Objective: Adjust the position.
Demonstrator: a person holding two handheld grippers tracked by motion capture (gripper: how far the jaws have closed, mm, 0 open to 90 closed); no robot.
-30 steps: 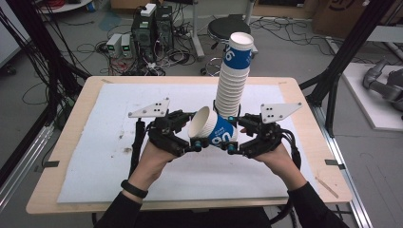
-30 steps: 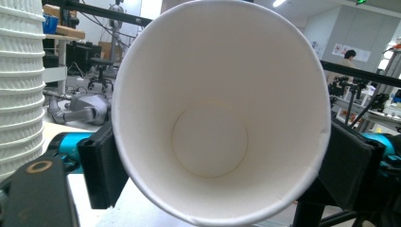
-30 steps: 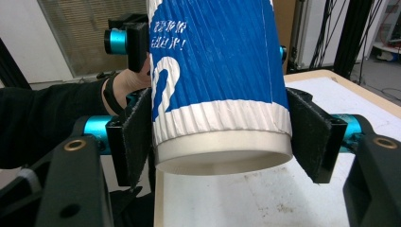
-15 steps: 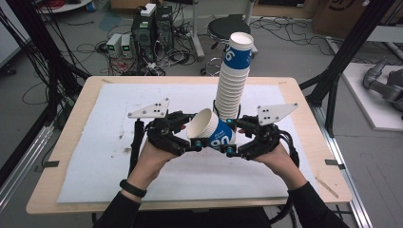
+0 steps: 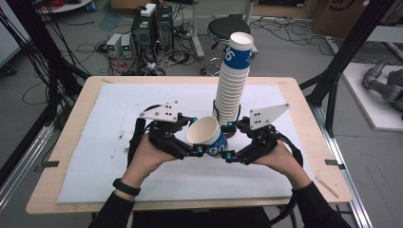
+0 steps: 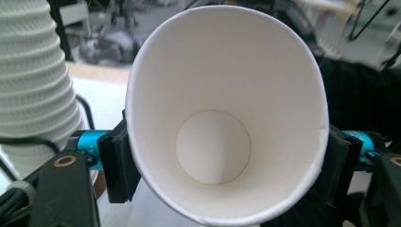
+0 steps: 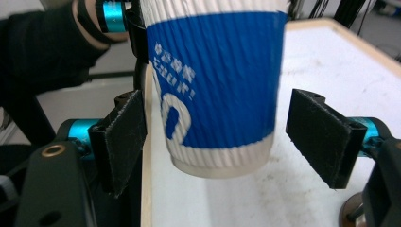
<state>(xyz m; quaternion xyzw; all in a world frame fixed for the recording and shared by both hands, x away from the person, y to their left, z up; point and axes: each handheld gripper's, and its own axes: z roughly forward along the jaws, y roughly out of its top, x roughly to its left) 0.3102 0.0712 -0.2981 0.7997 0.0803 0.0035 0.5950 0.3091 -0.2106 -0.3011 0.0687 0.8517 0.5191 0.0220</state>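
The paper cup lies tipped just in front of the tall cup stack, its long axis roughly level, mouth toward the left gripper, whose jaws have just closed and pinch its rim. The right gripper faces it, jaws spread beside the cup's base, above the bench.

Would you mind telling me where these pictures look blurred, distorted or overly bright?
High view: evenly lit and fairly sharp, soft shadows under the hands. Left gripper view: the white paper cup is sharp inside, its mouth squeezed to an oval; the background is blurred. Right gripper view: the cup's white lettering is smeared, and the white tabletop sheet looks washed out.
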